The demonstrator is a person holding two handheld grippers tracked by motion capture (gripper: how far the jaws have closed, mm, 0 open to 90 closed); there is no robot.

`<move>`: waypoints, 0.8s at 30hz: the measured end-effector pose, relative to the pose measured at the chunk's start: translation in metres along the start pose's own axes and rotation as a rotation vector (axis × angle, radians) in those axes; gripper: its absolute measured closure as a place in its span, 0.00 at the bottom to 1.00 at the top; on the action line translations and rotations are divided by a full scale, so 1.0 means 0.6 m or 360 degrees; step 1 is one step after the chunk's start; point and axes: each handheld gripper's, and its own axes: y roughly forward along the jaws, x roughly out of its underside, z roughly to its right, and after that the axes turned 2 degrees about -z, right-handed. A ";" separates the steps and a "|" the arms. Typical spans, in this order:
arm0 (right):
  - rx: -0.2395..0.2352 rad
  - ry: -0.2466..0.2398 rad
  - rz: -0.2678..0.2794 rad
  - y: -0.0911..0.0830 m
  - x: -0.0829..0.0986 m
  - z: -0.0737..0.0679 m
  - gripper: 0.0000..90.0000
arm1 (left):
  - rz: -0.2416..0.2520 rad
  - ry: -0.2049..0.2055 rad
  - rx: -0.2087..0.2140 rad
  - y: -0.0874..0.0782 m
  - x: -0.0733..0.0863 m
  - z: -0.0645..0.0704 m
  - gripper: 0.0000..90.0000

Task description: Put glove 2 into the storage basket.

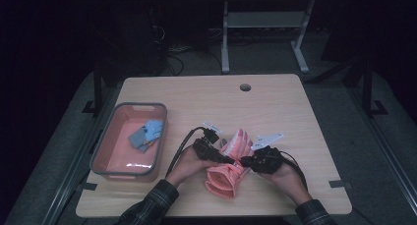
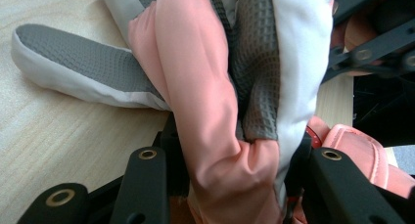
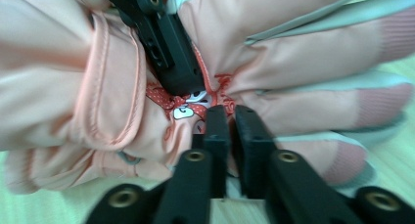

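You have a grey-rimmed pink bin at the left edge of the wooden table. Inside the bin, toward its far right corner, lie a few blue and grey cards. A round cable hole sits well beyond the bin, near the table's far edge.

We have no room between our two grippers: the pink glove sits there, pinched by the left gripper on one side and the right gripper on the other. Beyond both, the bench lies bare up to its far edge. Out past the left gripper, the pink tray blocks that side, with a strip of bare bench between. Outward of the right gripper the bench is open to its edge.
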 end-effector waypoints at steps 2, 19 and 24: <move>-0.0004 0.0039 0.0077 -0.017 0.008 0.002 0.70 | 0.0009 0.0004 -0.0004 -0.001 -0.001 0.003 0.65; 0.0331 0.0217 0.0116 -0.026 0.087 0.057 0.25 | 0.0044 0.0046 0.0023 -0.032 -0.007 0.029 0.67; 0.0365 0.0223 0.0061 -0.011 0.089 0.056 0.18 | 0.0056 0.0063 0.0019 -0.044 -0.009 0.036 0.67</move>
